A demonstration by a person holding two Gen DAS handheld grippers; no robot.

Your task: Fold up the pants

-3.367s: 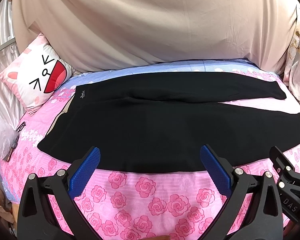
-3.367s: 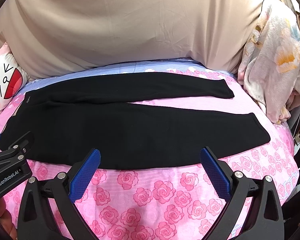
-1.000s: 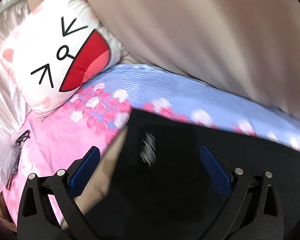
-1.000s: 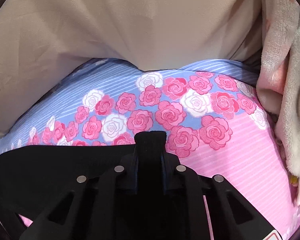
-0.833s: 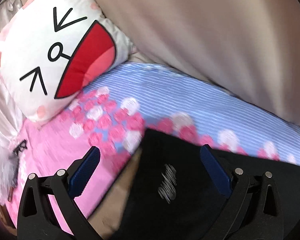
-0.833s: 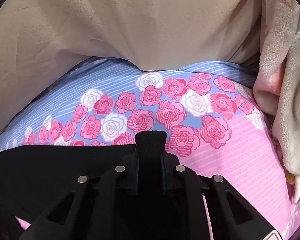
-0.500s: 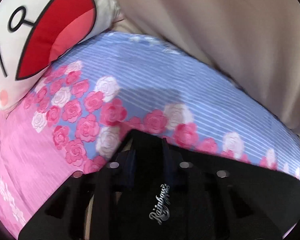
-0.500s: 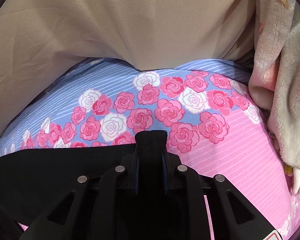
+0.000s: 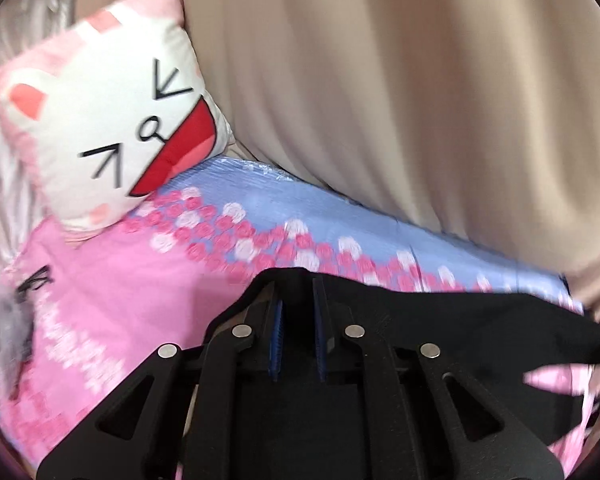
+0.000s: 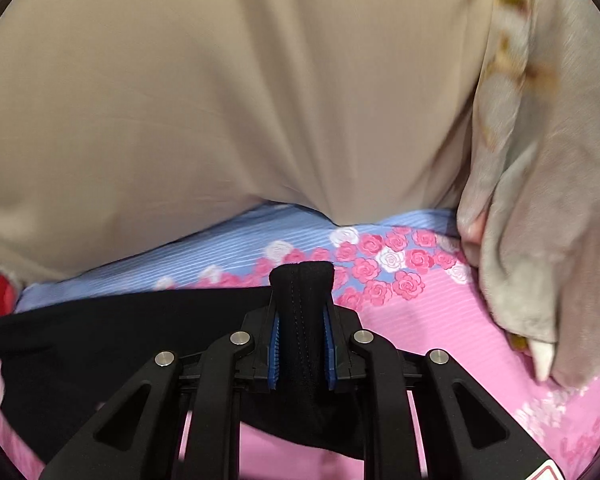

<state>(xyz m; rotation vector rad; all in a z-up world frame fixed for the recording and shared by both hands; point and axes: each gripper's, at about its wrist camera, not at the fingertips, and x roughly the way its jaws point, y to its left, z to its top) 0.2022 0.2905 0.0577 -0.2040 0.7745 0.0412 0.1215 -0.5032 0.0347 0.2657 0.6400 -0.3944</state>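
The black pants (image 9: pixel 480 332) lie across the pink rose-print bed sheet (image 9: pixel 112 280). My left gripper (image 9: pixel 298 304) is shut on the far waistband corner of the pants and holds it lifted off the sheet. My right gripper (image 10: pixel 301 320) is shut on the far leg's hem (image 10: pixel 302 276), which sticks up between the blue pads. From it the pants (image 10: pixel 100 344) stretch away to the left, raised off the sheet (image 10: pixel 440 328).
A beige curtain (image 9: pixel 400 100) hangs along the far side of the bed. A white and pink cat-face pillow (image 9: pixel 112 128) stands at the left end. A grey and pink floral blanket (image 10: pixel 548 200) is piled at the right end.
My left gripper closed on the waistband corner and lifted it. My right gripper, shut on the hem throughout, rose and pulled back, so more of the curtain shows.
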